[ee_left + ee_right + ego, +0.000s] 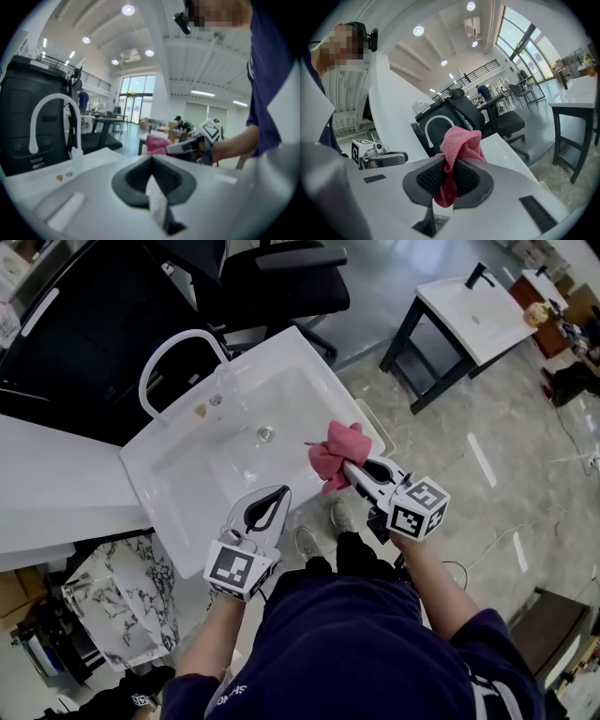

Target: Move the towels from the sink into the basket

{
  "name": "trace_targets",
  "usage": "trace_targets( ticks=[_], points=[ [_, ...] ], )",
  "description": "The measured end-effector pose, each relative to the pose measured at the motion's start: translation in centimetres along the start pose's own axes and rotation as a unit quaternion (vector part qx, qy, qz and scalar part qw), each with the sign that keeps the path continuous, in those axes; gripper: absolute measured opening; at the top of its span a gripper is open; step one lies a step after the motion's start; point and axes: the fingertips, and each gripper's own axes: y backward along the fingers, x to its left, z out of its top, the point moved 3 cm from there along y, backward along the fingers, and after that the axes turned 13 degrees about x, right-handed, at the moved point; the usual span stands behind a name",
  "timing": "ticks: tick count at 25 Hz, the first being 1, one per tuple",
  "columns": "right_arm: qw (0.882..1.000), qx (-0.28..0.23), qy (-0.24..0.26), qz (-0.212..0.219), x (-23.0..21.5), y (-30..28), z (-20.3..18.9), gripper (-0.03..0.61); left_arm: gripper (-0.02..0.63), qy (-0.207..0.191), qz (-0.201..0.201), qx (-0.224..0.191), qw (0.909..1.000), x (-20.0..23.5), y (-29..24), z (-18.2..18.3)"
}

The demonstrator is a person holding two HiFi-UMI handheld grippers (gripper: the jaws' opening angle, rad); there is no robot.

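A pink towel (333,451) hangs bunched from my right gripper (349,465), above the right side of the white sink (187,474). In the right gripper view the towel (459,140) is pinched between the two dark pads, with its tail hanging down inside the right gripper (450,173). My left gripper (277,493) hovers over the sink's near edge, shut and holding nothing. In its own view the left gripper (151,161) has its jaws meeting in a point, and the towel (157,143) shows beyond them. The sink basin shows only its drain (265,434). A pale container rim (380,432) peeks out by the sink's right side.
A white arched faucet (178,348) rises at the sink's far left corner. A black office chair (281,277) stands behind the sink. A white table with black legs (473,310) is at the far right. A white counter (47,493) adjoins the sink on the left, with a marbled panel (122,592) below it.
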Motion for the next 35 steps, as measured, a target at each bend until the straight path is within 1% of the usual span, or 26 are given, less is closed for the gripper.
trace_targets(
  ticks=[5,10,17,21,26,35],
  points=[
    [0.999,-0.02,-0.014,-0.032,0.7,2.5,-1.4,0.04,0.002,-0.021,-0.032,-0.006,0.9993,-1.3,0.2,-0.1],
    [0.997,-0.04,-0.026,-0.06,0.2,5.7,-2.5,0.041,0.003,-0.039,-0.063,-0.005,0.9973,-3.6,-1.1,0.6],
    [0.994,-0.061,-0.049,-0.079,-1.7,10.7,-4.4,0.04,0.003,-0.065,-0.089,-0.001,0.9939,-8.0,-3.7,2.3],
    [0.993,-0.068,-0.056,-0.082,-3.7,14.1,-5.2,0.041,0.002,-0.074,-0.095,0.008,0.9927,-11.1,-6.0,3.1],
    [0.993,-0.067,-0.057,-0.076,-6.4,18.5,-5.9,0.041,0.003,-0.077,-0.093,0.02,0.9925,-15.5,-9.2,4.2],
    [0.994,-0.067,-0.056,-0.072,-12.7,25.8,-6.4,0.041,0.003,-0.08,-0.091,0.02,0.9924,-22.3,-15.8,7.1]
  ],
)
